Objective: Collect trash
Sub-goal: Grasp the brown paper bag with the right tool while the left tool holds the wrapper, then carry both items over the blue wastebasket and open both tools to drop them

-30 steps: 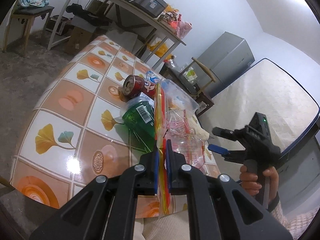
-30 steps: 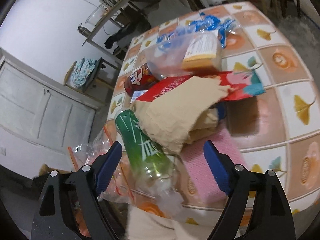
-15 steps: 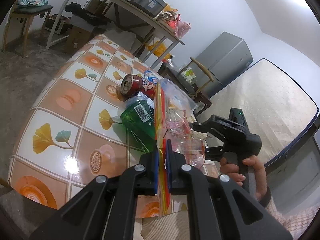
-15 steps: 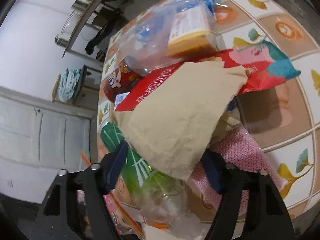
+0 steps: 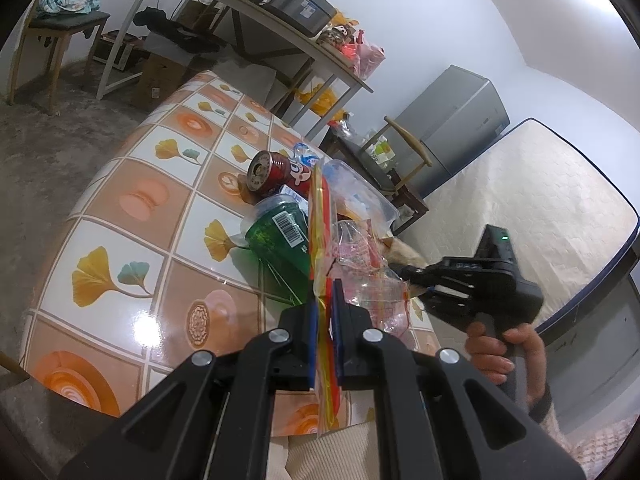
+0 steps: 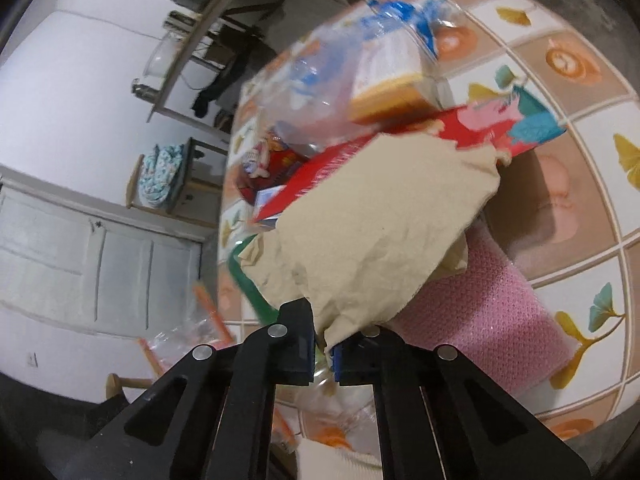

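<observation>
My left gripper (image 5: 325, 320) is shut on the red and yellow rim of a clear plastic bag (image 5: 362, 276), holding it up over the table's near edge. Behind the bag lie a green bottle (image 5: 280, 240) and a red can (image 5: 272, 172). In the right wrist view my right gripper (image 6: 324, 350) is shut on the lower corner of a crumpled beige paper (image 6: 380, 240). The paper lies over a red packet (image 6: 472, 128), a pink cloth (image 6: 492, 320) and the green bottle (image 6: 250, 284). The right gripper (image 5: 416, 276) reaches in beside the bag, held by a hand (image 5: 504, 352).
The tiled table (image 5: 132, 208) carries a clear bag with a bread slice (image 6: 392, 96) at the back of the pile. A long desk (image 5: 248, 12), a chair (image 5: 60, 28), a grey fridge (image 5: 448, 128) and a mattress (image 5: 532, 216) stand around it.
My right gripper moved in toward the pile and closed its wide-open jaws on the beige paper's corner. The left gripper kept still with the bag rim.
</observation>
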Demonstrator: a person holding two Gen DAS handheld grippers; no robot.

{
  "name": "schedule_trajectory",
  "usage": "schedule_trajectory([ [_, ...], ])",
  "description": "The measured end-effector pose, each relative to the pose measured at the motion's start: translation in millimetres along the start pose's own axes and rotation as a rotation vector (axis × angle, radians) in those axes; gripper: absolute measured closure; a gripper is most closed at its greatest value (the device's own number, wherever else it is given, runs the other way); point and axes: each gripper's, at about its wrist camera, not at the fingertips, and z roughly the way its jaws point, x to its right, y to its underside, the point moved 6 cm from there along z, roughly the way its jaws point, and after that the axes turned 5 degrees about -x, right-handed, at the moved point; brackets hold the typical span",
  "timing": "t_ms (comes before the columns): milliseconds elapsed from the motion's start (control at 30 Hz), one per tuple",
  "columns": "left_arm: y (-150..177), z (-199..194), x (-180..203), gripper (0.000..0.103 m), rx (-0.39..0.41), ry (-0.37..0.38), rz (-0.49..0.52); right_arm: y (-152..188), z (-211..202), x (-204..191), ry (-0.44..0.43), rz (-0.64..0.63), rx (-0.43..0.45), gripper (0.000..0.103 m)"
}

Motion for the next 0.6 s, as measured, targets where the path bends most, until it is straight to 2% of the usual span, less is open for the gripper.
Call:
schedule_trajectory([
  [300,-0.5,-0.8,4.1,0.097,0.000,-0.002,0.004,6.7,-42.3,-23.7,-0.083,-0.100,0.075,0.099],
  [600,-9.0,-1.2,33.2,0.097,0.006,0.037,0.067,16.0,-105.5,-4.5,-0.107,-0.106,0.182,0.100],
])
